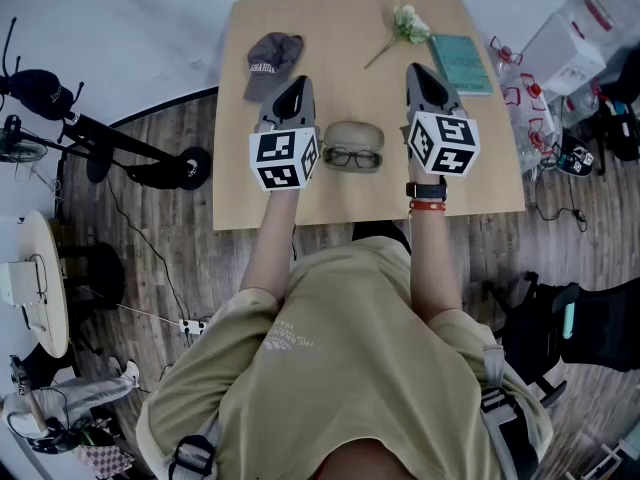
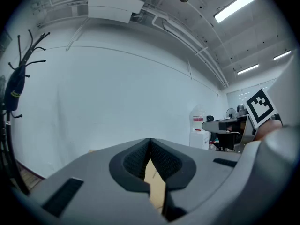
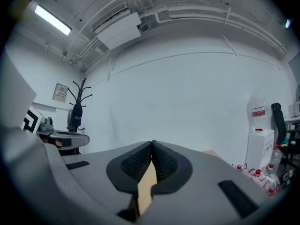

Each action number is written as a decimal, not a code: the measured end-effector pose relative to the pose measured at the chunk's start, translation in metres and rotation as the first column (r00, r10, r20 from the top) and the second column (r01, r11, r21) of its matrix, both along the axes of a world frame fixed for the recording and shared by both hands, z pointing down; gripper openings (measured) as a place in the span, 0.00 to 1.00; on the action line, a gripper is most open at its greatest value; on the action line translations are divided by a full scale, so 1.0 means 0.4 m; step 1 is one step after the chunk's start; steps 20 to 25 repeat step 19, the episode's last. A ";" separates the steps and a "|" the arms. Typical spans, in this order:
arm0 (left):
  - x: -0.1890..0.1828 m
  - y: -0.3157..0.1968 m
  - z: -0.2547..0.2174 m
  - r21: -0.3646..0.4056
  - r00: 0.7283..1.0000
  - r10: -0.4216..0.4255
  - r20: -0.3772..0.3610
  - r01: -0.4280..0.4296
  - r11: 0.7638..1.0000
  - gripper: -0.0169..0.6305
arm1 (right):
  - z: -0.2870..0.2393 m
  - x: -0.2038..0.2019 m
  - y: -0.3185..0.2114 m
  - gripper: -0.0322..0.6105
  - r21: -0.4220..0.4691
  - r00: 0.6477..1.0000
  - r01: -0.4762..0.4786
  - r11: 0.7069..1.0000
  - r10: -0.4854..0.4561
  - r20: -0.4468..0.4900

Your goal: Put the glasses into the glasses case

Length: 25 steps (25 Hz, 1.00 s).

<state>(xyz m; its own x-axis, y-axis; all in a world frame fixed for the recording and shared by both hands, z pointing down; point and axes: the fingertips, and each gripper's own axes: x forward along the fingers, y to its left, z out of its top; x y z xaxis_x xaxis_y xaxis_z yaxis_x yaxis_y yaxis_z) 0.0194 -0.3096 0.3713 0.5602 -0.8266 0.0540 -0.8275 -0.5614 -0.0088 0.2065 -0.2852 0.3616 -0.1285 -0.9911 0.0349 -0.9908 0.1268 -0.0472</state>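
A pair of dark-framed glasses (image 1: 352,157) lies on the wooden table (image 1: 300,200) near its front edge, between my two grippers. Right behind them, touching or almost so, sits a grey-beige glasses case (image 1: 354,134), lid down. My left gripper (image 1: 298,83) is held level to the left of them, jaws shut with nothing between the pads (image 2: 140,159). My right gripper (image 1: 424,72) is held level to their right, also shut and empty, its pads (image 3: 161,162) pressed tip to tip. Both gripper views look over the table at a white wall.
A grey cap (image 1: 272,58) lies at the table's back left, a sprig of white flowers (image 1: 402,26) at the back middle, and a teal book (image 1: 461,63) at the back right. Bags, boxes and cables crowd the floor to the right.
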 end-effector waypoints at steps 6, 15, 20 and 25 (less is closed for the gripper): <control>-0.009 -0.010 -0.001 -0.001 1.000 -0.002 -0.001 0.002 1.000 0.06 | 0.018 -0.015 -0.013 0.07 -0.027 1.000 0.013 1.000 -0.013 0.008; -0.013 -0.026 0.054 -0.038 1.000 -0.003 0.009 0.003 0.999 0.06 | 0.065 -0.024 -0.033 0.07 -0.079 0.999 0.033 0.996 -0.033 -0.009; -0.027 -0.053 0.089 -0.053 1.000 -0.005 0.031 0.006 0.999 0.06 | 0.094 -0.036 -0.058 0.07 -0.103 0.999 0.044 0.994 -0.046 -0.023; -0.027 -0.053 0.089 -0.053 1.000 -0.005 0.031 0.006 0.999 0.06 | 0.094 -0.036 -0.058 0.07 -0.103 0.999 0.044 0.994 -0.046 -0.023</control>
